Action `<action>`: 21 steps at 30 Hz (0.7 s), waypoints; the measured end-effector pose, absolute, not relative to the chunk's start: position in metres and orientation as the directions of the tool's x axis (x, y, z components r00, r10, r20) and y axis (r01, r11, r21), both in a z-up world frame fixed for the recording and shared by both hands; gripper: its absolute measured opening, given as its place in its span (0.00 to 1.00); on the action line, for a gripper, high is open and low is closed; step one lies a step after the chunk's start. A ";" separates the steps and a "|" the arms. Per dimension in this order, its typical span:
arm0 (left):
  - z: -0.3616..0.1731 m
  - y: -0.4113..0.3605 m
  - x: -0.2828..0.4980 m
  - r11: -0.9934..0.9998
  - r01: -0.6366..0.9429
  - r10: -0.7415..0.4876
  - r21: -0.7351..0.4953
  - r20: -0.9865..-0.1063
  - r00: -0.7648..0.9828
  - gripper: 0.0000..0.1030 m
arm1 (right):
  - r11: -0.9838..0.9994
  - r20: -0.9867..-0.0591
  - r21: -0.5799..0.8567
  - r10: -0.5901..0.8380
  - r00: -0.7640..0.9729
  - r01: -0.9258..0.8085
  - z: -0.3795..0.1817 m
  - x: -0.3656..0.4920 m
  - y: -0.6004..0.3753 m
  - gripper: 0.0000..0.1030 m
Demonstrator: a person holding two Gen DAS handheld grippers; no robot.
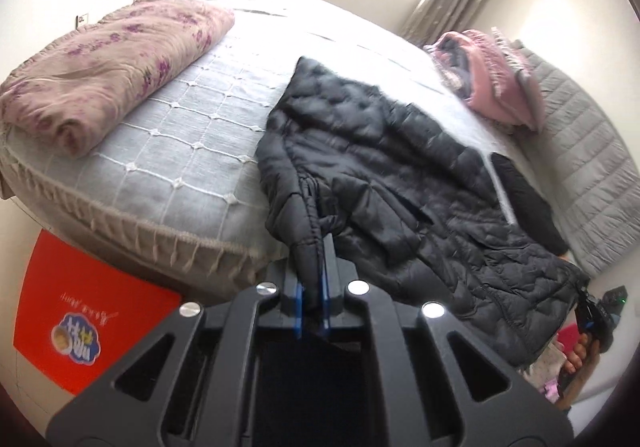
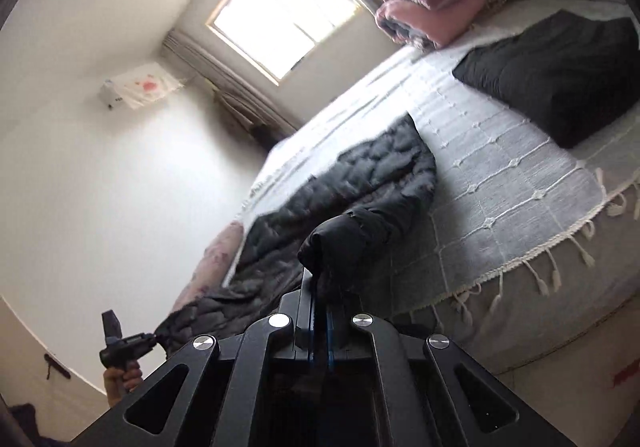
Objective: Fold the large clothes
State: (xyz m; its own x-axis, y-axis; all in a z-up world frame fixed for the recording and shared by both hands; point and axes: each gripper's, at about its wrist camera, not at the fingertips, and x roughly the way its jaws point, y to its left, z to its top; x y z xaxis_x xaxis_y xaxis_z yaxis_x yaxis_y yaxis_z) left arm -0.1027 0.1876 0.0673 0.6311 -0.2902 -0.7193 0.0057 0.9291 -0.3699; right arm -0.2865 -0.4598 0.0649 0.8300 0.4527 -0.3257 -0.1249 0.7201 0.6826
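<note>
I had my left gripper point(image 1: 316, 247) and right gripper point(image 2: 320, 283) each clenched on a near edge of the black puffer jacket point(image 1: 384, 151), whose long axis ran away from me across the bed point(image 1: 168, 151).

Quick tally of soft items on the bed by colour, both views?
Black: 2, the puffer jacket and a folded black garment
Pink: 1, the stack of folded bedding
Floral mauve: 1, the folded blanket
Total: 4
</note>
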 end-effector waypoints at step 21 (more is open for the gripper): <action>0.096 0.178 0.160 0.833 -0.210 -0.246 -0.511 -0.683 0.687 0.54 | 0.712 -0.416 0.684 0.207 0.885 0.155 0.097 0.018 -0.470 0.22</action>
